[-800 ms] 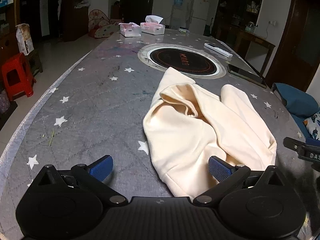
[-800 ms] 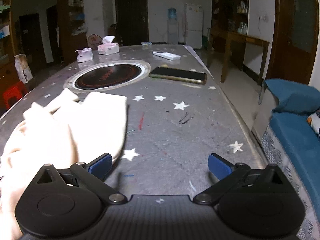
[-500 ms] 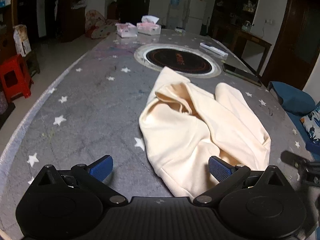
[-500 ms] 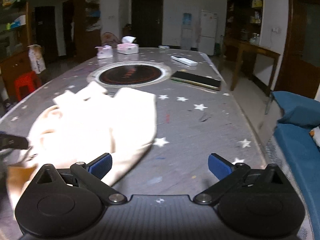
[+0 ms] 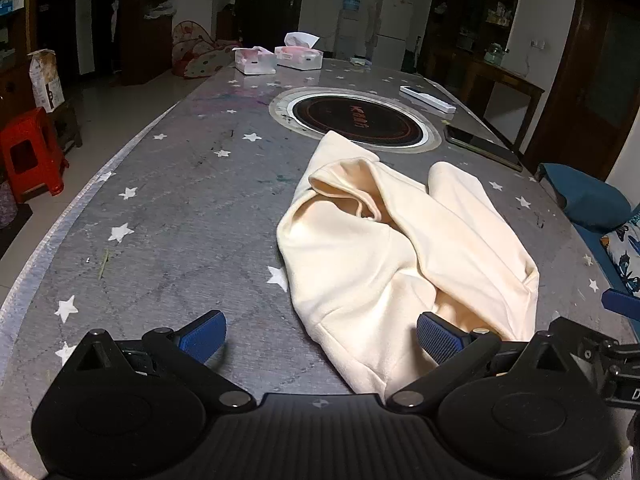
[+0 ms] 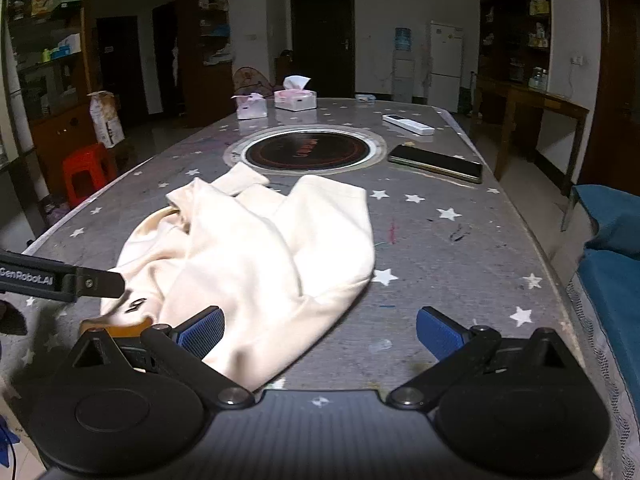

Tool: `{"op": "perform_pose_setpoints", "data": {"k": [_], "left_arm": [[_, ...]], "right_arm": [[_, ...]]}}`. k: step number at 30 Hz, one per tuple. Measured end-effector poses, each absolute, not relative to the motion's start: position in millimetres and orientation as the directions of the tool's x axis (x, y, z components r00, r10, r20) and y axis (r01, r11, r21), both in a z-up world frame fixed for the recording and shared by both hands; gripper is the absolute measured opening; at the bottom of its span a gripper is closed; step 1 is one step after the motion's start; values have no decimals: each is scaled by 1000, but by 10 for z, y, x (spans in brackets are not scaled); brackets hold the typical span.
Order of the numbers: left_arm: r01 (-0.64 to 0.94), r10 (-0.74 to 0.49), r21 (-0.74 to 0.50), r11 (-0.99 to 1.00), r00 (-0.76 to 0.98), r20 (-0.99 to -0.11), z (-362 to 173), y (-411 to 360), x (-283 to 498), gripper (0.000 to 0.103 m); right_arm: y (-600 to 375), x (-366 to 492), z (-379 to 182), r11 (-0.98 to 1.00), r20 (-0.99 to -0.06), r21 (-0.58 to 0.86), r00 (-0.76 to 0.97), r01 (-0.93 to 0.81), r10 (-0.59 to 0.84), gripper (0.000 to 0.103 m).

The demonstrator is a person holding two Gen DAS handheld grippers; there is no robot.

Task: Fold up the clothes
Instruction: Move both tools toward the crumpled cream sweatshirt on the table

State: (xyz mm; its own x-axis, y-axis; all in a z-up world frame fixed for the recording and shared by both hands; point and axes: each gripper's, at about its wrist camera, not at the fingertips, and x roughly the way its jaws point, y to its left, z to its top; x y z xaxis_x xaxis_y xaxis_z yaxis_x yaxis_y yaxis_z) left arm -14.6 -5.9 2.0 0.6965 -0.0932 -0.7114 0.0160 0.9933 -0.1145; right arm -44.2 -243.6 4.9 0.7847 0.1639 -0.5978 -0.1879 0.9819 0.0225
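Cream garment [image 5: 400, 248] crumpled on table [image 5: 180, 208] | 2 tissue boxes [image 6: 295, 100], tissue sticking out | left gripper [image 5: 320, 336], right gripper [image 6: 320, 332] wide, empty

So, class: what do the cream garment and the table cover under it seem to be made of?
Cream garment: probably a soft, thick knit such as fleece or cotton; matte, falling in rounded folds. Table cover: grey with white stars, possibly vinyl or coated cloth; it lies flat with a faint sheen and scuff marks.
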Motion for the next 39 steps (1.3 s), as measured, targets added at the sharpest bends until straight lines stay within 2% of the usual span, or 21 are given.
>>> {"op": "perform_pose_setpoints", "data": {"k": [39], "left_arm": [[31,-95,-100,994,680,-727,2,-160,-212,103]], "right_arm": [[-2250,-548,39,972,-612,20,766,-233,196,103]]}}
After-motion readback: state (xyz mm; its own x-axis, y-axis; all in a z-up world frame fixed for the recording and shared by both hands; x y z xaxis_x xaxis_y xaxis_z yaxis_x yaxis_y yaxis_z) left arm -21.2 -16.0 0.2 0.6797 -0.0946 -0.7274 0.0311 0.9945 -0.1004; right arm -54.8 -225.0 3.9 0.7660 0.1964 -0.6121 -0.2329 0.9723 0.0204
